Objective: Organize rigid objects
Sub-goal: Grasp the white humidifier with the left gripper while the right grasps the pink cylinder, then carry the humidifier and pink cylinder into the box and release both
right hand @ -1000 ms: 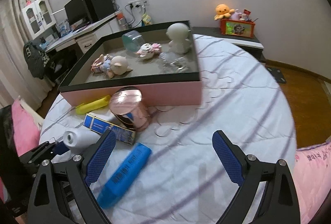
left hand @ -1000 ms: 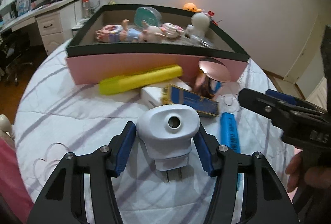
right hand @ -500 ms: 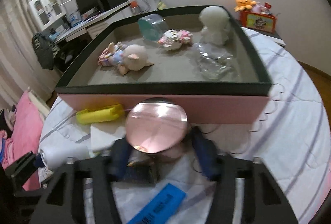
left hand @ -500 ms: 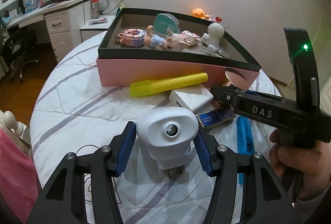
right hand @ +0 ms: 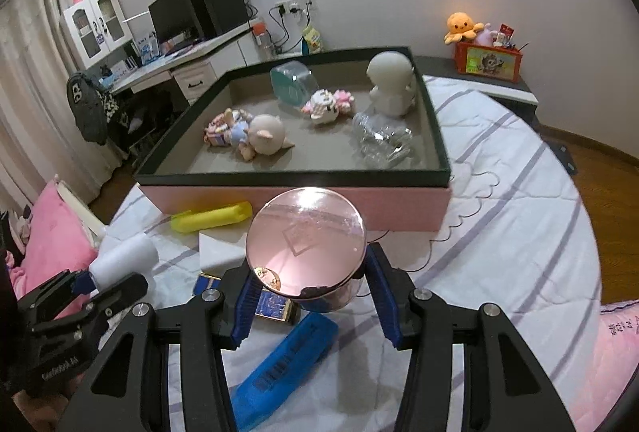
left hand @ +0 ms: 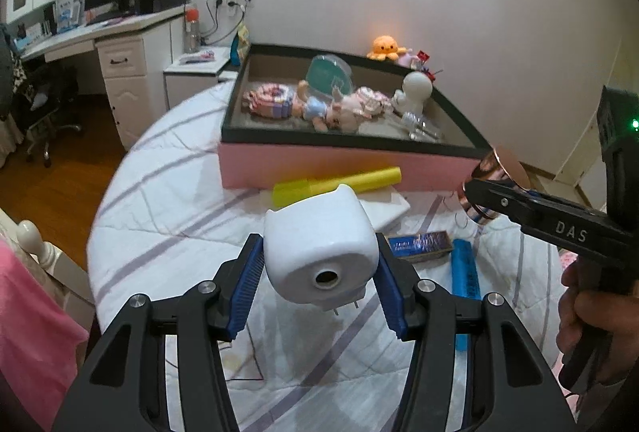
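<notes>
My left gripper [left hand: 319, 264] is shut on a white plug-in device [left hand: 319, 248] and holds it above the bed. My right gripper [right hand: 307, 272] is shut on a rose-gold round tin [right hand: 305, 236], lifted in front of the pink box [right hand: 399, 206]; the tin [left hand: 495, 176] also shows in the left wrist view, at the box's right corner. The black-rimmed box [left hand: 319, 140] holds dolls, a white figure [right hand: 389, 82], a teal jar [right hand: 289, 82] and clear plastic. A yellow tube [left hand: 335, 184], white flat box [left hand: 383, 206], blue-gold box [left hand: 419, 246] and blue case [right hand: 283, 356] lie on the bed.
The round bed [right hand: 499, 212] has a white striped cover. A pink pillow [right hand: 52, 244] lies at its left. A desk [left hand: 120, 44] with monitor stands beyond on the left, a nightstand with a toy box [right hand: 487, 58] at the far right. Wooden floor surrounds the bed.
My right gripper closed on the rose-gold tin and lifted it off the bed. My left gripper raised the white plug-in device and tilted it up, moving toward the box.
</notes>
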